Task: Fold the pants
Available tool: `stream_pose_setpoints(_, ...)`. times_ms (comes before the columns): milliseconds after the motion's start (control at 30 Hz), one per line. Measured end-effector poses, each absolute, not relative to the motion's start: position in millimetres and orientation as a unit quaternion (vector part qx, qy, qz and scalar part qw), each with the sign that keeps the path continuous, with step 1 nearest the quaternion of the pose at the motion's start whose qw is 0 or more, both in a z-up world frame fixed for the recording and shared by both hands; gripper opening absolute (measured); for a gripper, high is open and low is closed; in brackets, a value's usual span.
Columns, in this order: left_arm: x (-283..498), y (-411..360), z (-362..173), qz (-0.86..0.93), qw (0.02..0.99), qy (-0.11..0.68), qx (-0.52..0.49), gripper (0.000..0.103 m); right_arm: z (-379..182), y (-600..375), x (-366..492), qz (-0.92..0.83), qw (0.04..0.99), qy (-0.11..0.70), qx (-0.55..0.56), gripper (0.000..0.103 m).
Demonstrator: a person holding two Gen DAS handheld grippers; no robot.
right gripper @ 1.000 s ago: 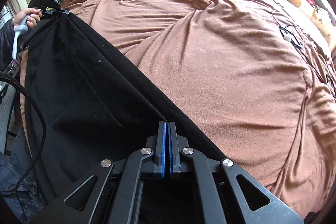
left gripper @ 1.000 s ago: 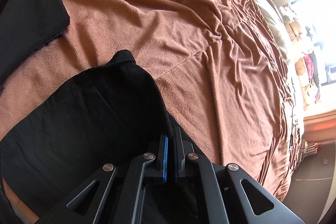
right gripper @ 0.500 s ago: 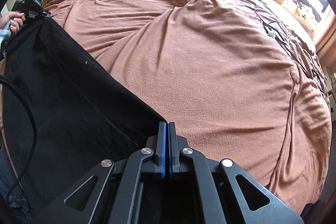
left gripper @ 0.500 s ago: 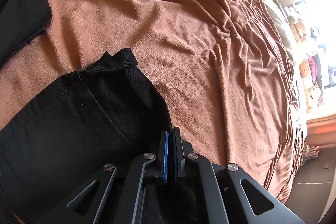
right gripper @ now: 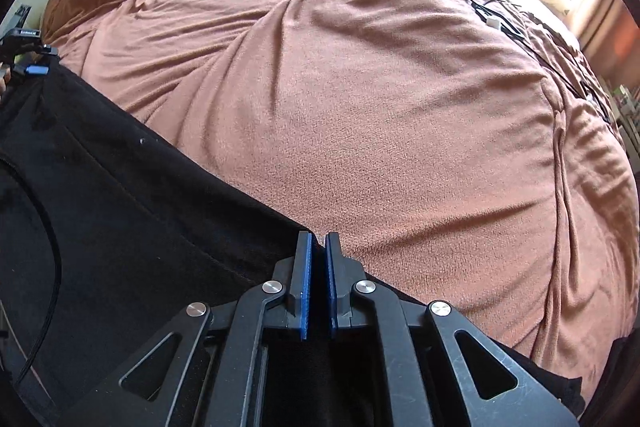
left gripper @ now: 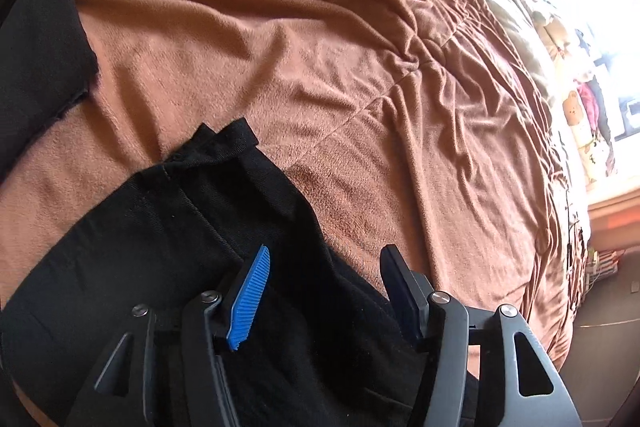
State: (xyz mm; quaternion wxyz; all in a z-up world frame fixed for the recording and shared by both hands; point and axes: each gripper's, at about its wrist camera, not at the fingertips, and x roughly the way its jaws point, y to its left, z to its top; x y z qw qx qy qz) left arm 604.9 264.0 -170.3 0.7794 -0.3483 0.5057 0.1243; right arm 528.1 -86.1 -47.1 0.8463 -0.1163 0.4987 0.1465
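On the brown bed (left gripper: 320,47), the left claw (left gripper: 324,267) has just sprung apart, releasing the black pants (left gripper: 160,227); the right claw (right gripper: 318,259) stays nearly clenched over their hem.

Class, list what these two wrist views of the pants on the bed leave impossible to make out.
- Right wrist view: whether the right gripper still pinches the black pants; its own frame hides the cloth.
- Left wrist view: the pants' lower part, behind the left gripper.
- Window-side items: washed out by glare.
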Motion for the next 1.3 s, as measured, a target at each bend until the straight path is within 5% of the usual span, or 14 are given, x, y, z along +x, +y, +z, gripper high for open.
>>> stream_pose_setpoints(167,578.3,269.0,-150.3,0.111,0.797,0.497,-0.326,0.060,-31.3,-89.2,511.0,0.148,0.854,0.489,-0.097,0.005)
stream_pose_setpoints(333,542.3,275.0,-137.0,0.101,0.809,0.489,-0.311,0.060,-21.3,-87.1,487.0,0.154,0.859,0.481,-0.079,0.019)
stream_pose_setpoints(1300,369.6,332.0,-138.9,0.091,0.817,0.444,-0.358,0.060,-9.7,-86.0,356.0,0.144,0.876,0.458,0.046,0.019)
